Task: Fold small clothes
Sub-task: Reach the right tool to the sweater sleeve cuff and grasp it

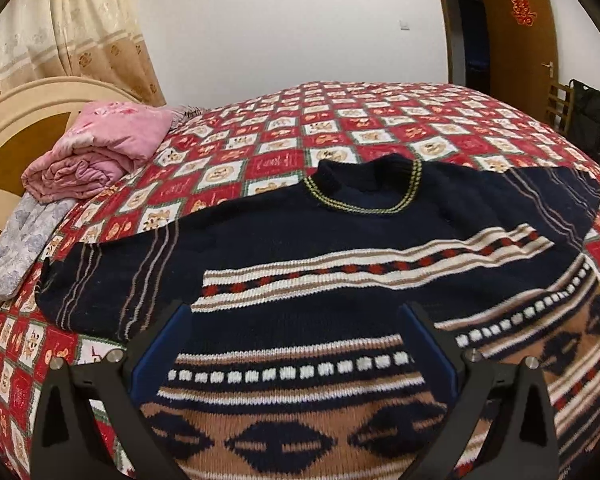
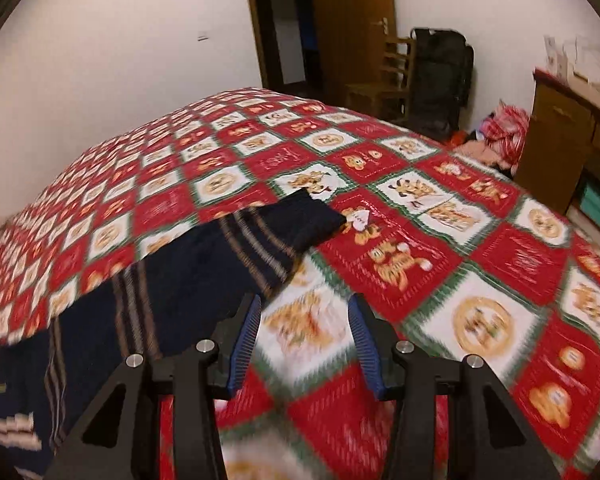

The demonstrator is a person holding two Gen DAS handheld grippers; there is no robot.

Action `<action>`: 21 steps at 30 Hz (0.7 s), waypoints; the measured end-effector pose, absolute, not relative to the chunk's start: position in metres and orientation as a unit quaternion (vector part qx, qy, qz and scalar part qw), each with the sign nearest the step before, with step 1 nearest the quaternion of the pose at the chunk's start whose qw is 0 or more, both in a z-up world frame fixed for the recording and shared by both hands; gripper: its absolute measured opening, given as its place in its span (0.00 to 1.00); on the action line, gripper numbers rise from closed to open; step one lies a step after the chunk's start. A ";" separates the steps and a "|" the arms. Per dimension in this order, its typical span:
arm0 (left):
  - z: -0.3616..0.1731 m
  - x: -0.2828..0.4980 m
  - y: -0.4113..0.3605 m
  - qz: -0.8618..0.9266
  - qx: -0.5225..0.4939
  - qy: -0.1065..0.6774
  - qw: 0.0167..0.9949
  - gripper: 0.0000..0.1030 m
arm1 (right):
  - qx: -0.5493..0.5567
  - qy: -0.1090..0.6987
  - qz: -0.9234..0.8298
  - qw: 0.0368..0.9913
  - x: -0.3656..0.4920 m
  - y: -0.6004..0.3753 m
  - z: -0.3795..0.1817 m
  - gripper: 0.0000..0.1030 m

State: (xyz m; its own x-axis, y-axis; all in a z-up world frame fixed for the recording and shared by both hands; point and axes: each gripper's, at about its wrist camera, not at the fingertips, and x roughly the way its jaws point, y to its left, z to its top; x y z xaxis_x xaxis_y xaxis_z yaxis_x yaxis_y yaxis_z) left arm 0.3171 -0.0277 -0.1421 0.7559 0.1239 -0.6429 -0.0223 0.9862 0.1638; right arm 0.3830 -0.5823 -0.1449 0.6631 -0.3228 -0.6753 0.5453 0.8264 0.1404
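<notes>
Presently no fold has been made. The sweater (image 1: 340, 248), a dark knit with striped and diamond bands, lies spread flat and face up on the bed (image 1: 380, 120), which carries a red and white checked cover. In the left wrist view it fills the centre and lower part of the frame: collar toward the top, one sleeve reaching out to the left, the other to the upper right, hem nearest the camera. Both sleeves are extended and the body shows its full width, so every fold remains to be done. Judged from this, the task stands at its start.

Left tongs (image 1: 296, 312): spread wide, holding nothing, poised over the lower middle of the sweater body, aimed along the garment toward the collar. Whether the tips touch the knit cannot be told.

Right tongs (image 2: 304, 304): parted to a moderate gap, holding nothing, at lower centre of the right wrist view. They sit over bare cover, just beside the striped sleeve (image 2: 220, 256), which runs from lower left up to its cuff at mid-frame. This view is blurred, so finer contact cannot be judged.

Other items noted: folded pink quilt (image 1: 96, 152) at the left of the left wrist view, well apart from the sweater.
</notes>
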 end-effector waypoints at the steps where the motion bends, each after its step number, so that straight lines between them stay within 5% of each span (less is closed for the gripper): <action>1: -0.143 0.319 -0.029 0.042 0.075 0.348 0.933 1.00 | 0.172 0.332 -0.245 0.895 0.389 -0.589 -0.148 0.46; 18: -0.166 0.357 -0.040 0.051 0.078 0.378 0.921 1.00 | 0.255 0.345 -0.254 0.867 0.466 -0.655 -0.185 0.42; 20: -0.168 0.357 -0.041 0.051 0.077 0.381 0.920 1.00 | 0.254 0.346 -0.256 0.866 0.469 -0.657 -0.186 0.28; 21: -0.168 0.357 -0.042 0.049 0.077 0.383 0.919 1.00 | 0.253 0.346 -0.249 0.868 0.471 -0.658 -0.185 0.11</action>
State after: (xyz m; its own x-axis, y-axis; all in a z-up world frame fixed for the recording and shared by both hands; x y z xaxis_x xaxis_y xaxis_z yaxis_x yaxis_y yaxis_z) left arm 0.3572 -0.0417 -0.1684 0.7024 0.1491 -0.6959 -0.0318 0.9834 0.1786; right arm 0.4711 -0.6577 -0.1850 0.6366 -0.2578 -0.7269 0.6080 0.7475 0.2674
